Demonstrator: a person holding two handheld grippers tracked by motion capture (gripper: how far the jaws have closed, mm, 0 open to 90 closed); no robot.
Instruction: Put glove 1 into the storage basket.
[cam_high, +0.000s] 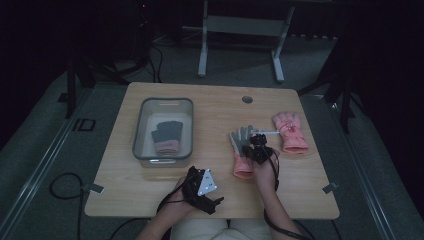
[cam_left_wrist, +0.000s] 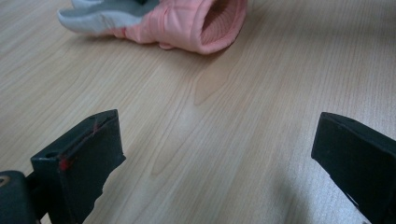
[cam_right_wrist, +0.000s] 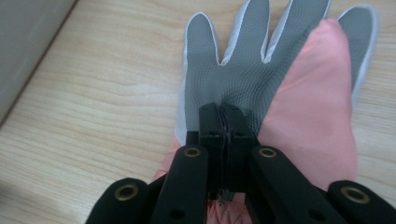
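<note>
**A:** Jaws of the right gripper (cam_right_wrist: 219, 116) sit closest, pressed together flat, tips down on the palm of the near glove (cam_right_wrist: 243, 74). Is fabric caught between them? I can't tell; no fold shows in the seam.

**B:** Where's that glove relative to the bin (cam_high: 163, 131)?

**A:** Right of it, on the table (cam_high: 210, 102), grey palm up, pink cuff toward the person. A second pink glove (cam_high: 290, 131) lies farther right of the bin, and a grey one (cam_high: 166, 136) is already inside it.

**B:** So the job looks like moving gloves into the bin. And the left gripper (cam_high: 202, 190)?

**A:** Below the bin at the near table edge, jaws spread wide over bare wood, holding nothing.

**B:** My advice for this step: a shut tool on flat cloth probably grabs nothing. Open it a little, press down to bunch the palm, then pinch a real fold before lifting.

**A:** Agreed, and the cuff, being thicker, may be an easier hold than the thin palm.
</note>
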